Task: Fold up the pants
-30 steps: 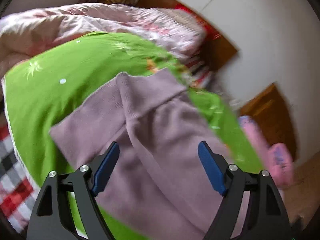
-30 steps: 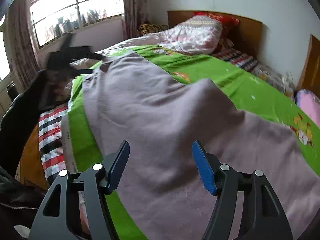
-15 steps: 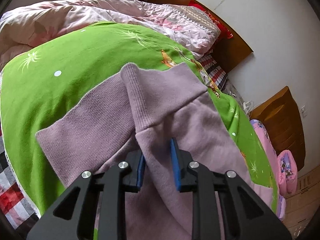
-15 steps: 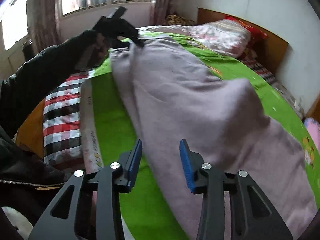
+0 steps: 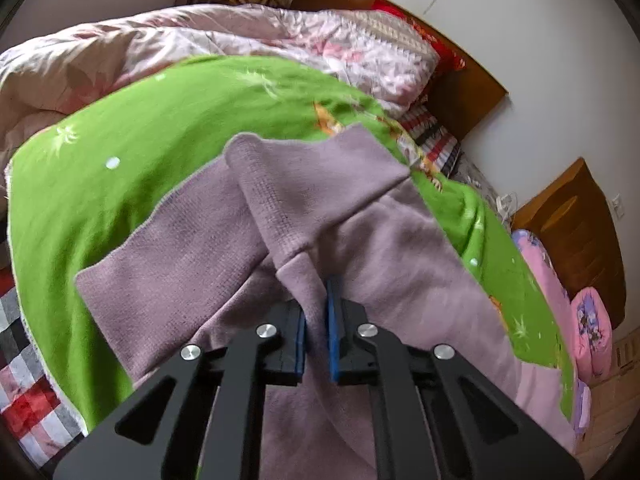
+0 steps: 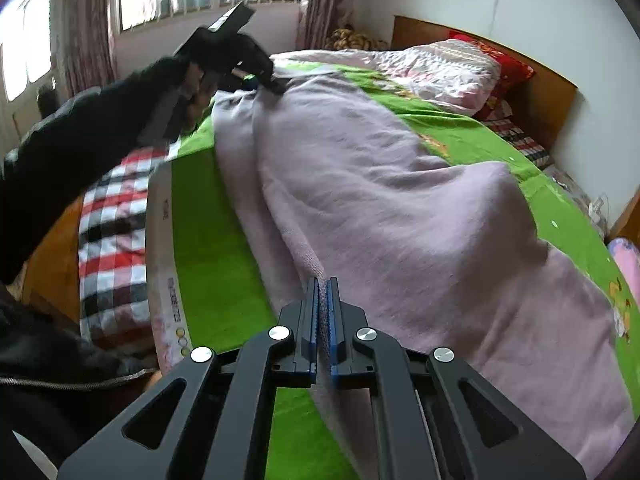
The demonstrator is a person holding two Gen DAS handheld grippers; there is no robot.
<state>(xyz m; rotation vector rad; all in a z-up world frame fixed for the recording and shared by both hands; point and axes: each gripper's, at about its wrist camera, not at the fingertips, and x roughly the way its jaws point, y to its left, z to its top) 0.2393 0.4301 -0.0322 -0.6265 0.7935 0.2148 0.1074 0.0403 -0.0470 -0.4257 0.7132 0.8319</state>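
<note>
Mauve knit pants (image 6: 400, 208) lie stretched over a green bedspread (image 6: 208, 248). My right gripper (image 6: 323, 292) is shut on the near edge of the pants fabric. My left gripper (image 5: 318, 296) is shut on a fold of the pants (image 5: 360, 248) just below the ribbed cuffs (image 5: 304, 176), which spread out ahead of it. In the right wrist view the left gripper (image 6: 276, 87) shows at the far end of the pants, held by a black-sleeved arm (image 6: 92, 128).
A pink quilt (image 5: 200, 52) is heaped at the far side of the bed near a wooden headboard (image 6: 500, 80). A red checked sheet (image 6: 112, 232) covers the bed edge on the left. A wooden cabinet (image 5: 576, 232) and pink cushions (image 5: 592, 320) stand at the right.
Both grippers went from wide open to shut on the pants fabric. The left one closed first, below the cuffs; the right one closed on the near edge.
</note>
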